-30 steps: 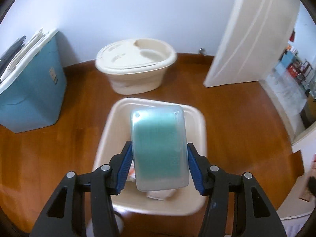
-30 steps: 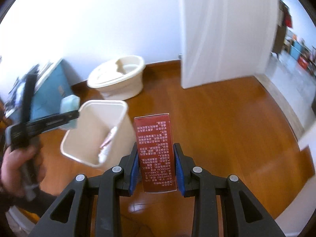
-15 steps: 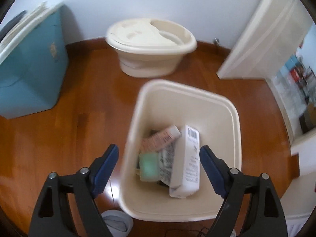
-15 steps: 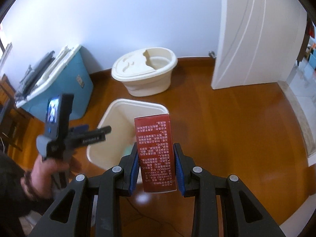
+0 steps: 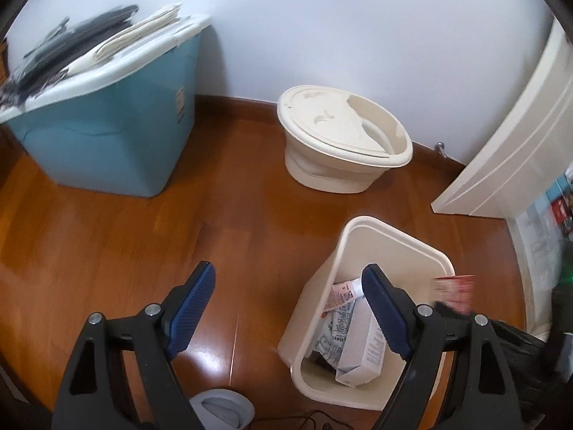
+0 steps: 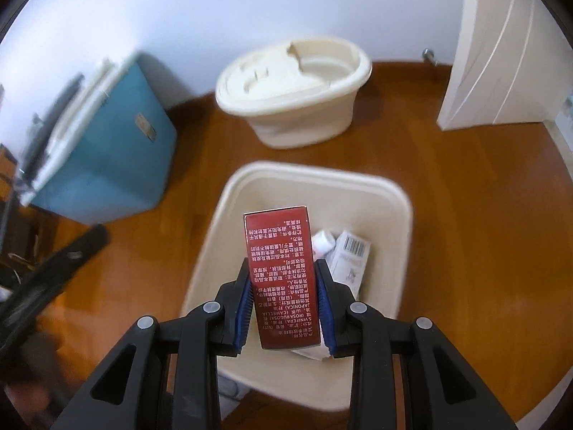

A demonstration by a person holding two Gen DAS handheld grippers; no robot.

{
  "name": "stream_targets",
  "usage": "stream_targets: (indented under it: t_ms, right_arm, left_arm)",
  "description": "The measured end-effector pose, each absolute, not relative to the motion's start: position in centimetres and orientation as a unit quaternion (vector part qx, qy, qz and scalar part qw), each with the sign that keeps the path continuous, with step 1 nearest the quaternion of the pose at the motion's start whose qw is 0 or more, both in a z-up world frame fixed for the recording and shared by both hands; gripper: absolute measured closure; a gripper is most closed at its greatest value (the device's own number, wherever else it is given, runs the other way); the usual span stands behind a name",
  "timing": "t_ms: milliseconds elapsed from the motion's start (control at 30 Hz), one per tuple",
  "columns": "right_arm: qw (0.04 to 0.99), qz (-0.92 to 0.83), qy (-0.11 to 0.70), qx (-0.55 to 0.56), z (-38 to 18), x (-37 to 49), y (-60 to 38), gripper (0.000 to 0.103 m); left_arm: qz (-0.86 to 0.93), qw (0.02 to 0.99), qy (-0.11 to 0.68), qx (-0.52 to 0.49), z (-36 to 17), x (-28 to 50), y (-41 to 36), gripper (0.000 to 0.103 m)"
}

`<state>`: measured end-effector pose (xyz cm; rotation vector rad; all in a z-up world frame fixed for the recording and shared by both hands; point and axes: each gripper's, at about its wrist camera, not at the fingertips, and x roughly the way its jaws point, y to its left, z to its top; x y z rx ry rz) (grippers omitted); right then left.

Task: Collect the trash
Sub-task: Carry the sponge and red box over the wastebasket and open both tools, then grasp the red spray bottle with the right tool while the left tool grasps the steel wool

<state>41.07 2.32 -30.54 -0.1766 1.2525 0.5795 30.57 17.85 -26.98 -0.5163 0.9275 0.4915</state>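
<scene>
A: Wood floor (image 5: pixel 107 243), dark reddish boards, glossy. Against the far wall, toward the left corner: blue storage bin (image 5: pixel 107 136) with a white lid, papers and dark items stacked on top, blurred.

B: Confirmed. To its right along the same wall: cream oval tub (image 5: pixel 343 150), lid covering most of the top. White door (image 6: pixel 501 53) standing open at the far right corner.

A: Noted. Cream waste bin (image 6: pixel 404 222) on the floor nearer than the tub, well apart from the blue bin. Open top. Inside: a white carton with a barcode (image 6: pixel 349 254), a crumpled wrapper, a pinkish tube (image 5: pixel 340 294).

B: Right claw (image 6: pixel 284 306) closed tight on a red box (image 6: pixel 281 279), blue pads pressing both long sides, box upright and poking forward past the pads, white print on its face. Box directly above the waste bin opening, not yet inside.

A: Left claw (image 5: pixel 290 308) spread wide, nothing between the pads. Sits over bare floor just left of the waste bin, right pad overlapping the bin's rim in the left wrist view.

B: Small grey round object (image 5: pixel 222 408) on the floor at the near edge, partly cut off. Identity unclear.
</scene>
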Motion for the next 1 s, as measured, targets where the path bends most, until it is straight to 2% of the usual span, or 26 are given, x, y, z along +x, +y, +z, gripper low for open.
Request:
stream_targets:
  t_ms: [100,133,167,233,433,500,567,633,767,867,1000]
  right_arm:
    - [0.747,0.271,0.601,-0.086,-33.3,41.5,3.7,0.066]
    - [0.739,0.268,0.611,-0.091,-34.3,41.5,4.2,0.055]
    - [0.737,0.268,0.614,-0.092,-34.7,41.5,4.3,0.038]
    - [0.735,0.275,0.613,-0.094,-34.8,41.3,4.4,0.026]
    - [0.756,0.298,0.568,-0.128,-29.5,40.9,0.3,0.025]
    - [0.768,0.300,0.536,-0.183,-27.4,40.6,-2.9,0.019]
    - [0.774,0.297,0.508,-0.231,-26.9,40.0,-5.9,0.005]
    - [0.764,0.289,0.518,-0.255,-28.4,39.9,-9.6,0.003]
    - [0.725,0.260,0.587,-0.251,-35.6,40.4,-17.0,0.003]
    - [0.705,0.243,0.613,-0.262,-41.0,40.1,-20.4,0.003]
    - [0.696,0.236,0.627,-0.259,-47.3,39.7,-23.8,0.005]
  left_arm:
    - [0.229,0.833,0.441,-0.244,-27.5,30.6,17.8,0.019]
    - [0.229,0.832,0.443,-0.243,-27.7,30.6,17.8,0.019]
    - [0.231,0.832,0.443,-0.242,-27.8,30.6,17.9,0.019]
    - [0.236,0.831,0.443,-0.241,-27.7,30.3,18.3,0.019]
    - [0.224,0.849,0.428,-0.214,-27.0,30.1,16.9,0.019]
    - [0.206,0.862,0.421,-0.194,-26.4,29.9,15.0,0.019]
    - [0.180,0.875,0.415,-0.172,-26.2,29.7,12.3,0.019]
    - [0.149,0.887,0.414,-0.142,-26.5,29.3,8.6,0.019]
    - [0.016,0.903,0.430,-0.025,-29.1,28.7,-1.5,0.019]
    - [-0.082,0.875,0.474,0.054,-34.0,28.4,-8.2,0.019]
    - [-0.128,0.830,0.523,0.144,-42.4,29.7,-12.8,0.019]
